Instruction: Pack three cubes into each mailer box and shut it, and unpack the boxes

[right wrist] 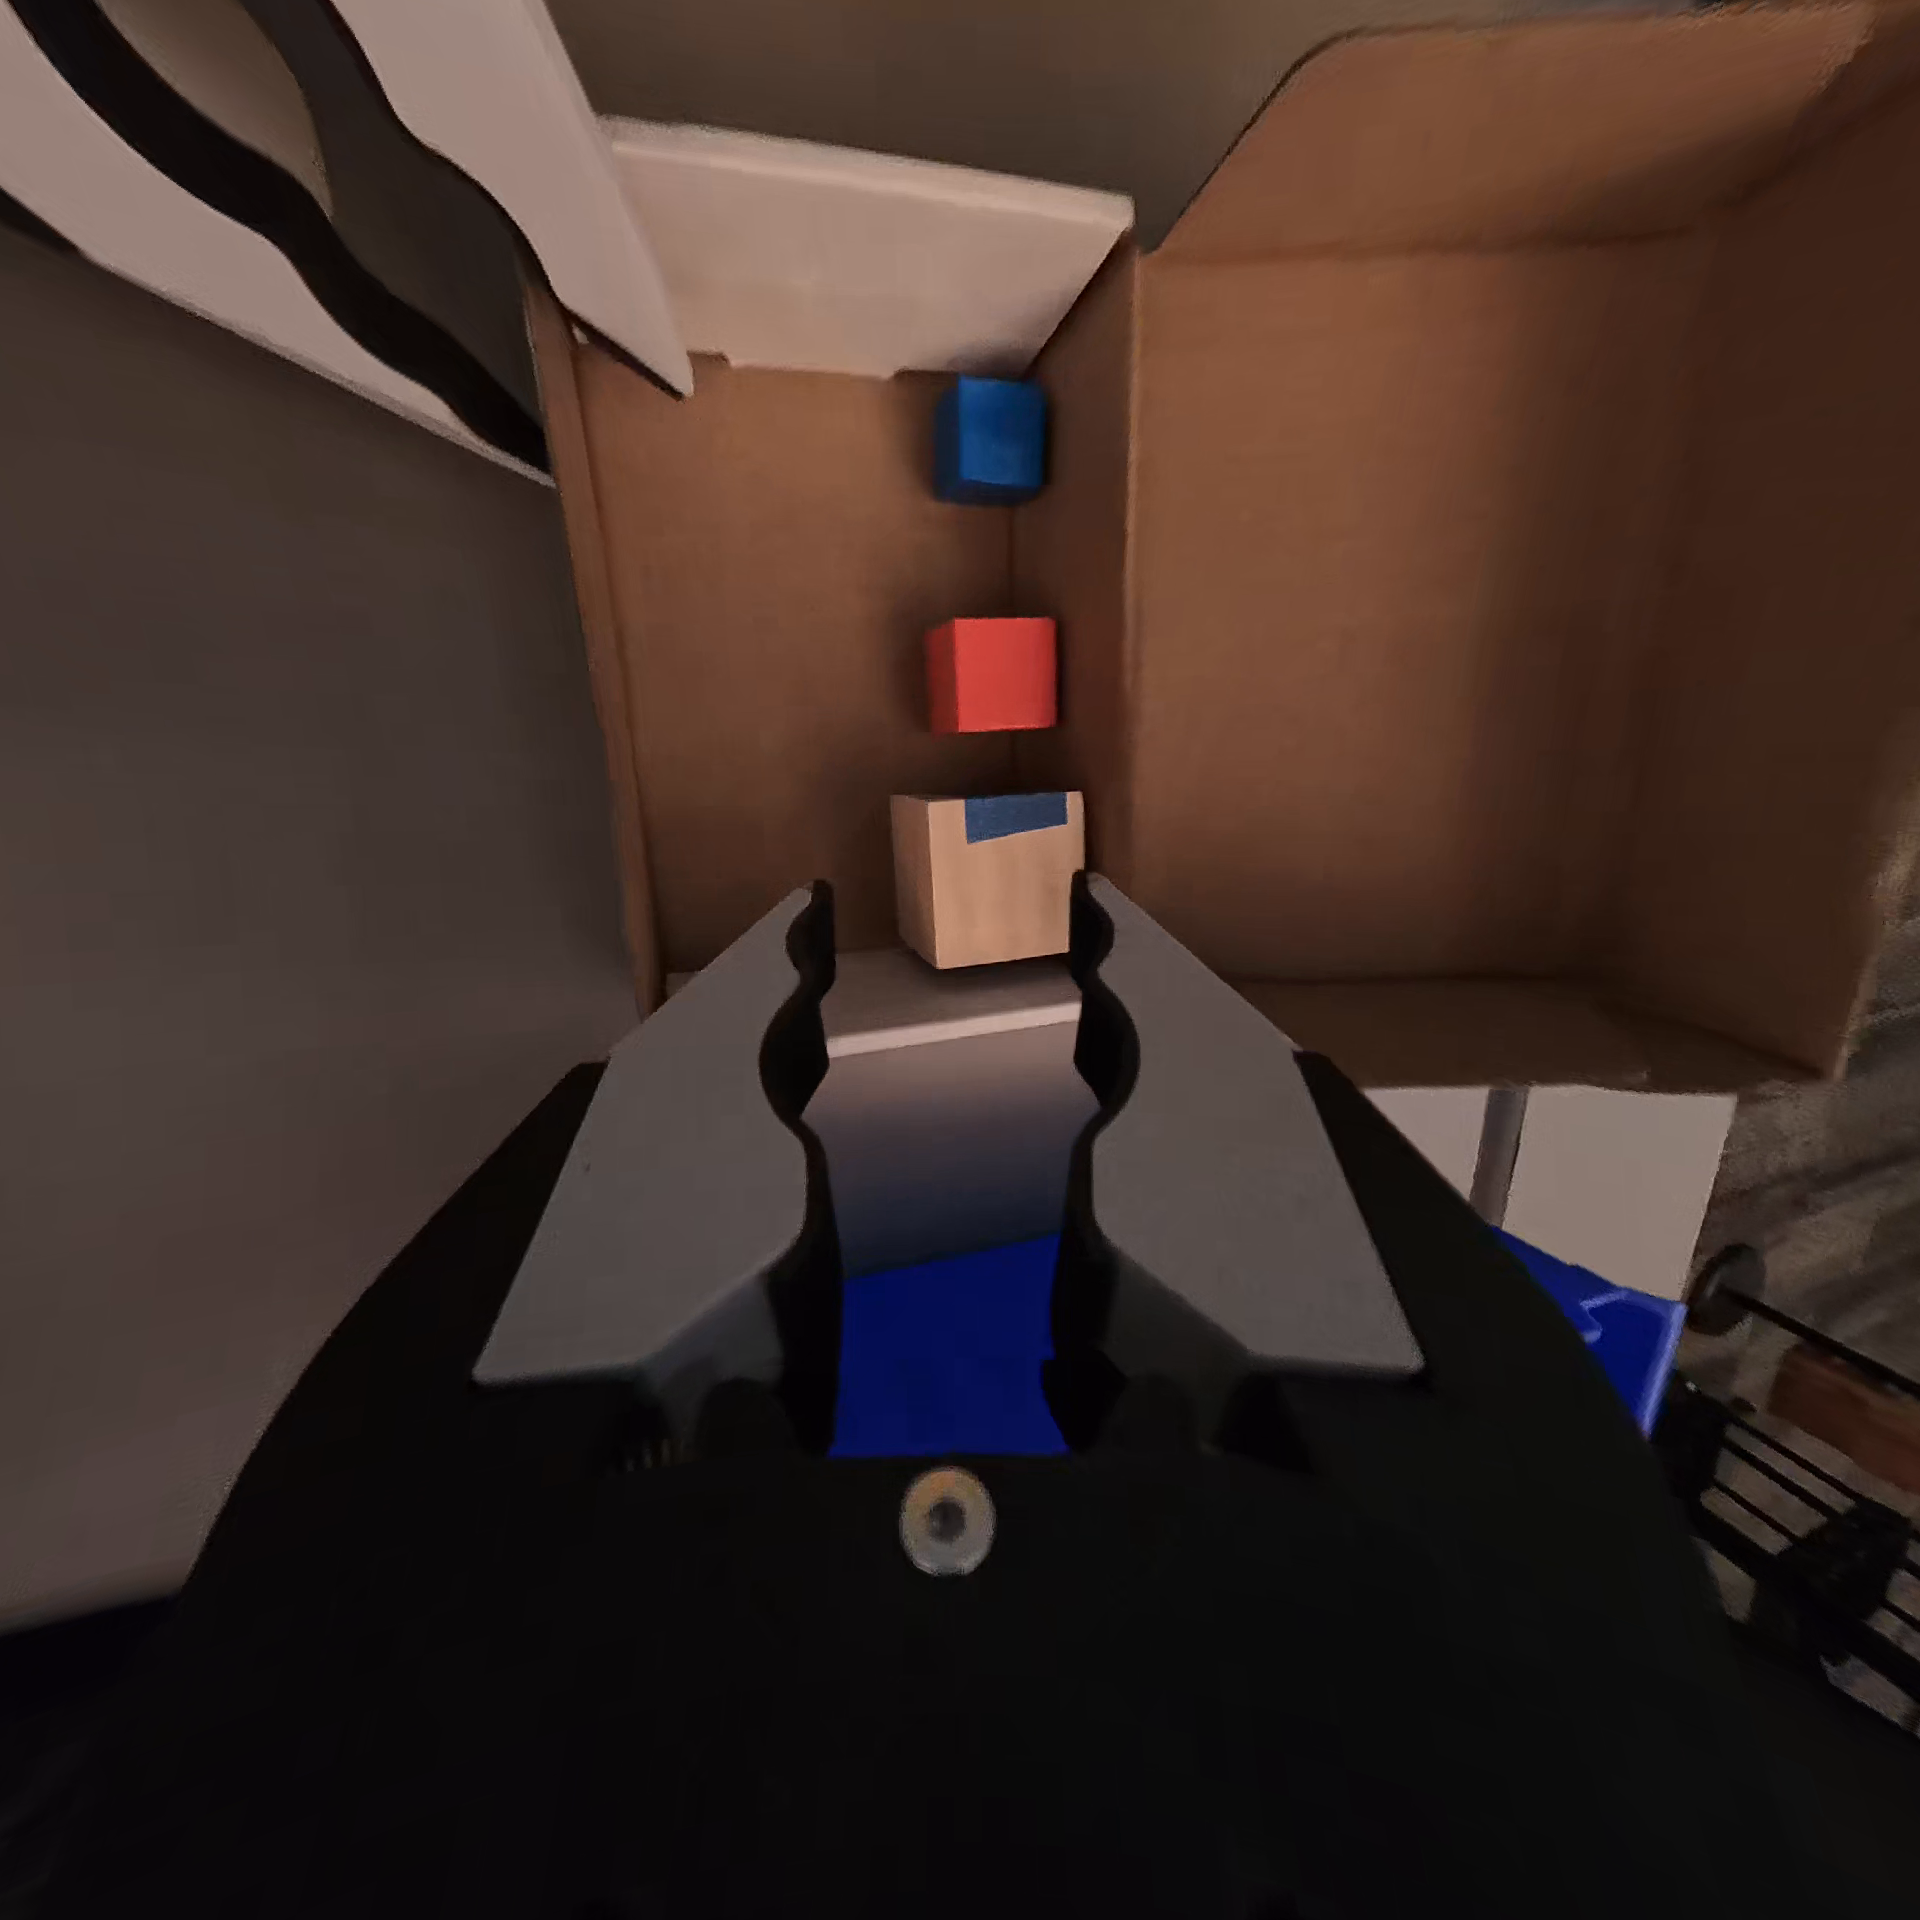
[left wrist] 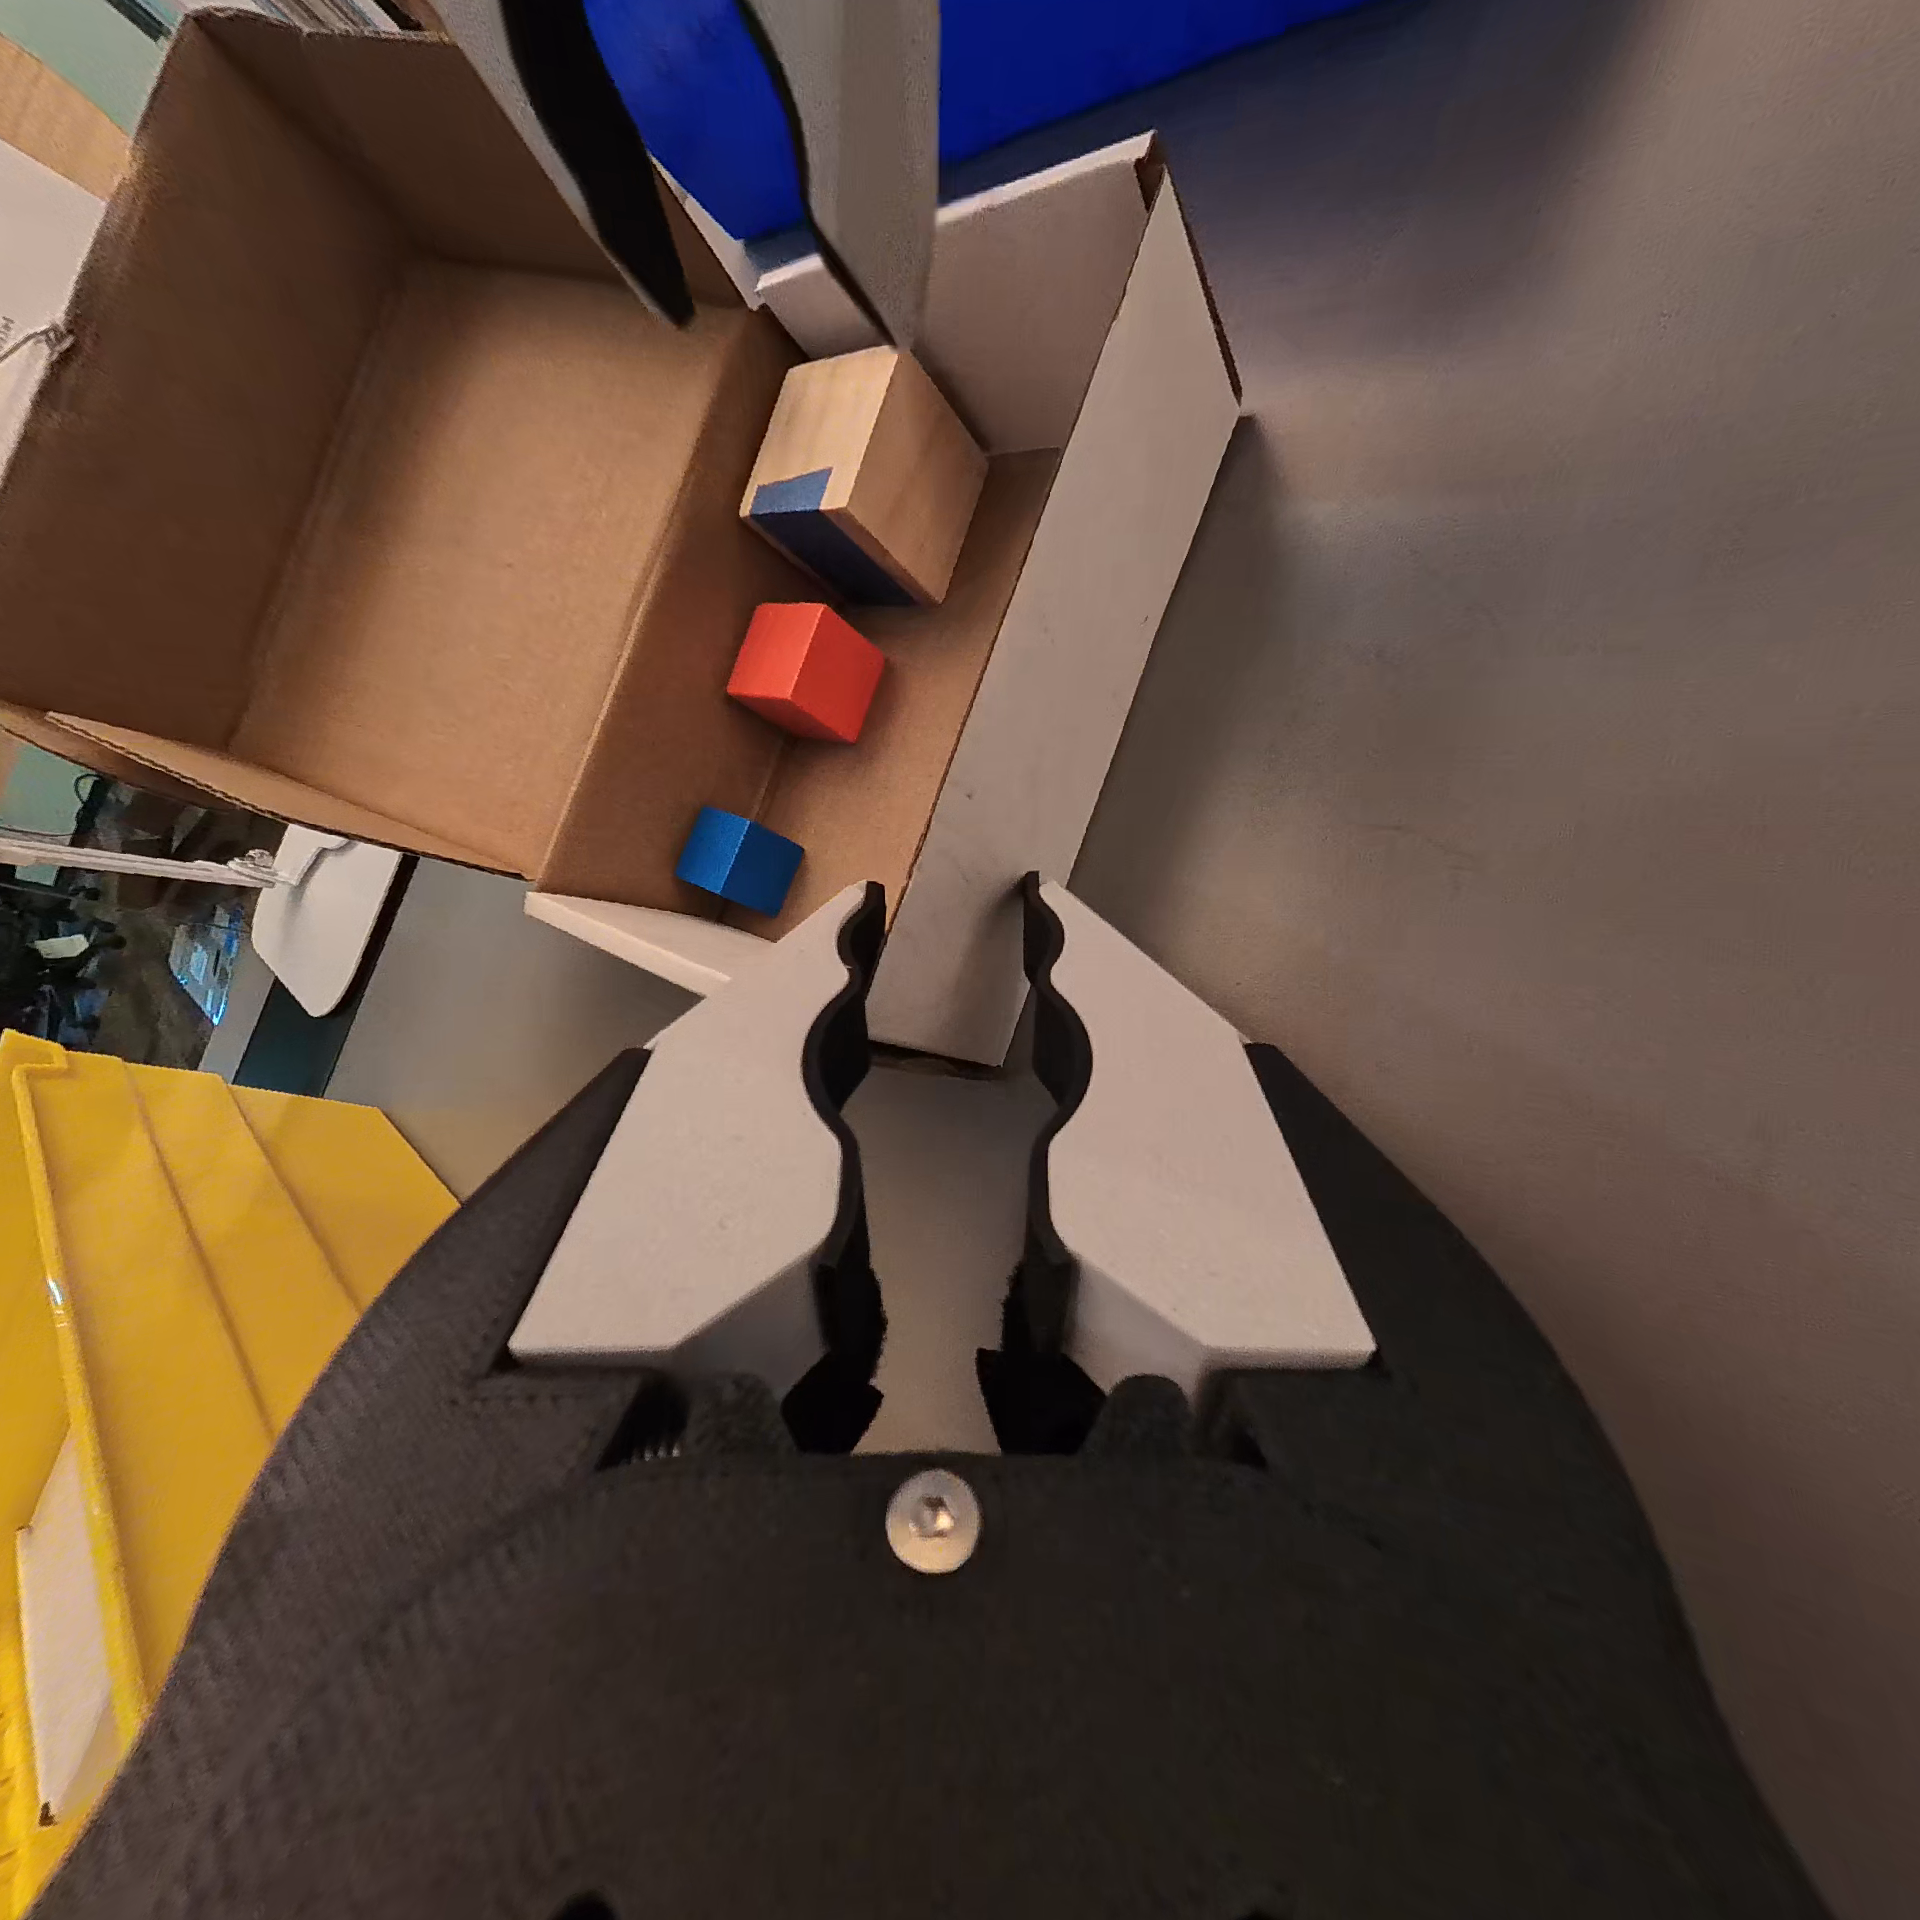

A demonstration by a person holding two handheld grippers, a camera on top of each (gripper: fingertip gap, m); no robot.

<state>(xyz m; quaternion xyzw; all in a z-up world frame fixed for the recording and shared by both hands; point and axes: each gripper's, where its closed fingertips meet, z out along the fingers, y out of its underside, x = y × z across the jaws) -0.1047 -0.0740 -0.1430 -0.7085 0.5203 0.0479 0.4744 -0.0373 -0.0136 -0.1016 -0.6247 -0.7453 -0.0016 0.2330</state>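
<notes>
I have the mailer box [left wrist: 1049, 665] lying open on the grey bench [left wrist: 1558, 831], its lid [left wrist: 312, 468] swung back and standing clear so both tongs can get at the tray. Inside sit 3 cubes in a row along the hinge side: a small blue cube [left wrist: 740, 860] at the end nearest my left tongs [left wrist: 951, 899], a red cube [left wrist: 805, 670] in the middle, and a larger wooden cube [left wrist: 868, 483] with a strip of blue tape at the far end, where my right tongs [right wrist: 951, 894] come in. None of the 3 touch one another — that spacing leaves room for a finger on either side of each. My left tongs are open and empty, straddling the white front wall near its corner; I judge they are there to steady the box, though I cannot tell whether a pad actually touches the card. My right tongs are open and empty too, lined up on the wooden cube from just outside the end wall, gap a little wider than the block. Whether I am finishing a pack or starting an unpack I cannot say from this alone. A yellow bin [left wrist: 156, 1351] sits by my left side, a blue one [right wrist: 935, 1340] under my right.
</notes>
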